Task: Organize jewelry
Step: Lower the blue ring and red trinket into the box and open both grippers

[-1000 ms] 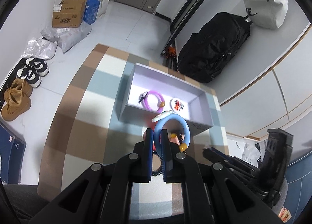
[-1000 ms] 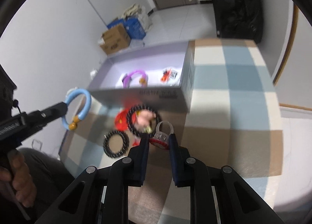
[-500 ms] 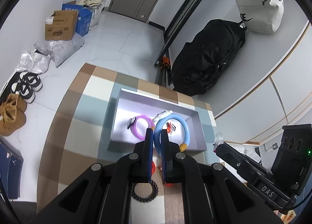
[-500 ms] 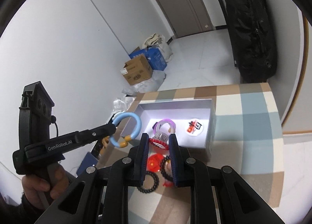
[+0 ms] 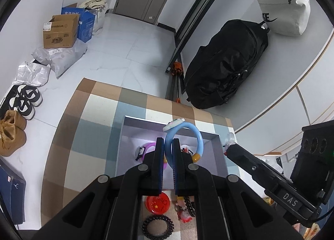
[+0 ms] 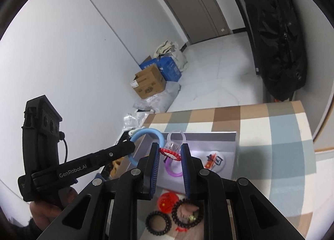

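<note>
Left wrist view: left gripper [image 5: 167, 142] at lower centre, clamped on blue bangle [image 5: 198, 137], loop standing up and right of the fingertips, white charm at its top, orange bead on its lower right. Directly behind, lavender box [image 5: 221, 156] open on checkered cloth [image 5: 83, 127]; inside, purple bracelet [image 5: 149, 147] left of the fingers, small badge partly hidden behind the bangle. Bottom of frame, between the gripper arms: red round badge [image 5: 157, 204], black spiral hair tie [image 5: 157, 225], beaded bracelet with pink charm [image 5: 186, 206], all on the cloth outside the box. Right gripper body entering from right edge.

Right wrist view: right gripper [image 6: 170, 152] at lower centre, pinching clear ring with red-and-white top [image 6: 172, 148], held above the box's near wall. Box interior behind: purple bracelet and white round badge [image 6: 215, 159]. Left gripper in from left with the bangle beside the box's left corner. Black duffel bag [image 6: 275, 37] upper right, cardboard carton [image 6: 149, 82] mid frame.
</note>
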`<action>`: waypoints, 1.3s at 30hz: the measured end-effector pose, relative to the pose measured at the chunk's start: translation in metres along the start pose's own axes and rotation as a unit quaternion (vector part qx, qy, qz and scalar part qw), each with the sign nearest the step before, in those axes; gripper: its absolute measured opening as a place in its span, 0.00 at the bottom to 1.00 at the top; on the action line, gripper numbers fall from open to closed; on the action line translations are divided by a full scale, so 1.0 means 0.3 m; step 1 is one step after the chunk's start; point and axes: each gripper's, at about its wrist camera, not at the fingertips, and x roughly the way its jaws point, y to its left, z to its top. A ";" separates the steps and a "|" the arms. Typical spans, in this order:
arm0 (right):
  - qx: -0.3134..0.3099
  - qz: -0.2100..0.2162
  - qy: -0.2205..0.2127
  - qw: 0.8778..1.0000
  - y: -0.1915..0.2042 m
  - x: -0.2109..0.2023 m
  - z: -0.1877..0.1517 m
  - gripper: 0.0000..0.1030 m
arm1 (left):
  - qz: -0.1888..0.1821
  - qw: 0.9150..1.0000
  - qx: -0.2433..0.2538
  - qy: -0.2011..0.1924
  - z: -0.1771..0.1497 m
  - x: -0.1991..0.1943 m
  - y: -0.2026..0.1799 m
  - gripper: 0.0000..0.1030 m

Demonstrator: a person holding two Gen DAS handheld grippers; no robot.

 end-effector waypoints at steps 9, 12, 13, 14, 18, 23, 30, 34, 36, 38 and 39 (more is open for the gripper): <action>0.017 0.001 0.022 1.000 -0.051 0.092 0.027 0.19 | 0.005 1.000 -0.011 0.025 0.024 0.073 0.028 0.03; 0.021 -0.001 0.032 0.999 -0.065 0.113 0.029 0.19 | 0.004 0.999 -0.014 0.031 0.027 0.090 0.032 0.03; 0.020 -0.004 0.034 0.999 -0.070 0.117 0.030 0.19 | 0.003 0.999 -0.014 0.033 0.027 0.094 0.033 0.03; 0.024 -0.001 0.036 0.999 -0.077 0.123 0.029 0.19 | 0.002 0.999 -0.016 0.035 0.027 0.099 0.034 0.03; 0.036 -0.011 0.048 0.998 -0.101 0.144 0.023 0.21 | -0.010 0.999 -0.013 0.037 0.030 0.112 0.028 0.03; 0.049 -0.017 0.064 0.997 -0.121 0.165 0.021 0.55 | -0.017 0.999 -0.016 0.044 0.042 0.111 0.024 0.07; 0.019 -0.016 0.037 0.999 -0.083 0.117 0.023 0.78 | 0.002 0.999 -0.013 0.032 0.030 0.080 0.020 0.17; 0.025 -0.023 0.033 0.999 -0.092 0.097 0.017 0.80 | 0.015 1.000 -0.005 0.019 0.019 0.053 0.012 0.30; 0.027 -0.024 0.028 0.999 -0.095 0.082 0.014 0.85 | 0.020 1.000 -0.004 0.011 0.014 0.038 0.012 0.39; 0.026 -0.025 0.023 0.999 -0.093 0.070 0.012 0.89 | 0.022 1.000 -0.006 0.005 0.010 0.027 0.014 0.41; 0.025 -0.026 0.020 0.999 -0.090 0.061 0.008 0.90 | 0.023 1.000 -0.006 0.004 0.006 0.020 0.013 0.42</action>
